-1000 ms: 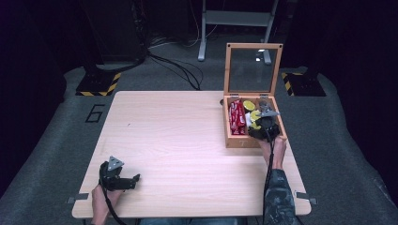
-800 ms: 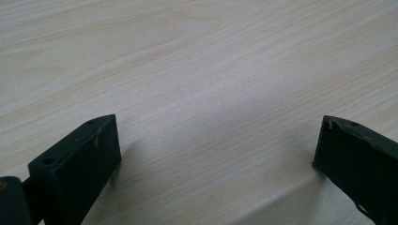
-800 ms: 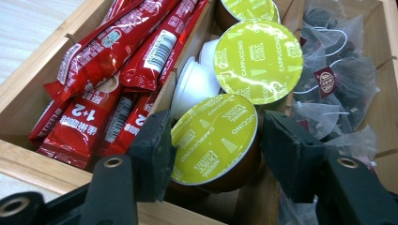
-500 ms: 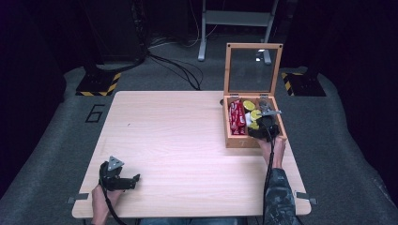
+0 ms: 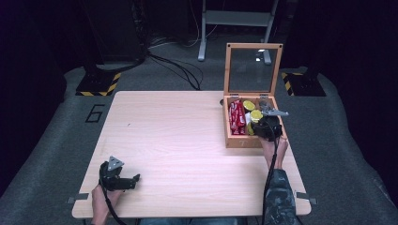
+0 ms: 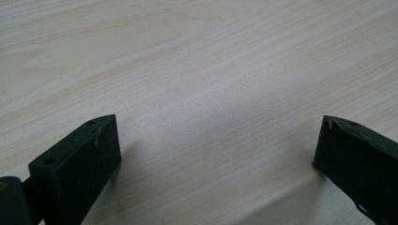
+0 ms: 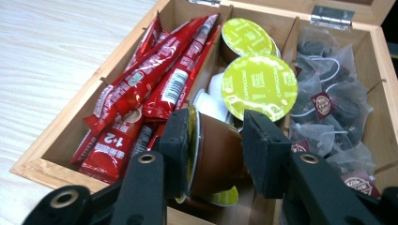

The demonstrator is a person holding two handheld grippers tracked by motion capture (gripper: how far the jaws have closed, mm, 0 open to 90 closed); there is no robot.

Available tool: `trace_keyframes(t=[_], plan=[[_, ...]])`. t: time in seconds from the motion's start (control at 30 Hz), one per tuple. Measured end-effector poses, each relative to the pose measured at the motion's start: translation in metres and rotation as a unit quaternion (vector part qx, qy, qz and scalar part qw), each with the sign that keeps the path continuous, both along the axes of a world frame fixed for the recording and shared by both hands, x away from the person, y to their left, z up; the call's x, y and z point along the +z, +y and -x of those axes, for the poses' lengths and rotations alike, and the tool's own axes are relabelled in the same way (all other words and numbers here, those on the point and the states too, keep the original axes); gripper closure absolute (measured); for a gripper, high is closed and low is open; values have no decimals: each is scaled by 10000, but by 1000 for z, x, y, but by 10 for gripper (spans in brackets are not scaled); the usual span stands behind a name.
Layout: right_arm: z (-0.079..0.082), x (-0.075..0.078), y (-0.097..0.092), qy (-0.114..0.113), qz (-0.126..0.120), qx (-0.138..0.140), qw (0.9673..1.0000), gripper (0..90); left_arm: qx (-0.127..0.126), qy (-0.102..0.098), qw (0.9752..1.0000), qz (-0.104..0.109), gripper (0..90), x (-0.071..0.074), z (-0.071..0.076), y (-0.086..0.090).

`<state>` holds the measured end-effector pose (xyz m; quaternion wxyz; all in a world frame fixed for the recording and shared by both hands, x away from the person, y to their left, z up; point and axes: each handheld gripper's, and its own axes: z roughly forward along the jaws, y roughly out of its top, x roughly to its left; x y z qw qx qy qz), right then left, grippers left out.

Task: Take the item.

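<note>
Coffee capsule pinched by right gripper in wooden box by table's right edge; lift-out pending. Left gripper spread, idle.

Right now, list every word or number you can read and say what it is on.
"CAPPUCCINO": green lid of a coffee pod in the wooden box.
"1+2": red sachet in the left compartment.
"6": grey floor mat left of the table.
Small print on the sachets and teabag tags: too blurred.
</note>
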<state>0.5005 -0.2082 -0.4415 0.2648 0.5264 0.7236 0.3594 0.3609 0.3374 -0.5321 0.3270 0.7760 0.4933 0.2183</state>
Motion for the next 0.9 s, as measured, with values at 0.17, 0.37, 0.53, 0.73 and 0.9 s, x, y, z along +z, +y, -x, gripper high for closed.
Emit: trace_keyframes(t=[0.17, 0.37, 0.53, 0.73, 0.9], plan=[[0, 1, 1, -57, 69, 71, 9999, 633, -1, 0, 10000, -1, 6, 0, 0, 0], [3, 4, 0, -139, 79, 35, 9999, 637, -2, 1, 10000, -3, 6, 0, 0, 0], [4, 5, -3, -163, 37, 5, 9999, 637, -3, -1, 10000, -2, 5, 0, 0, 0], [4, 10, -1, -237, 130, 40, 9996, 637, -4, 0, 10000, -2, 5, 0, 0, 0], [5, 14, 1, -298, 194, 68, 9993, 637, -2, 1, 10000, -1, 5, 0, 0, 0]])
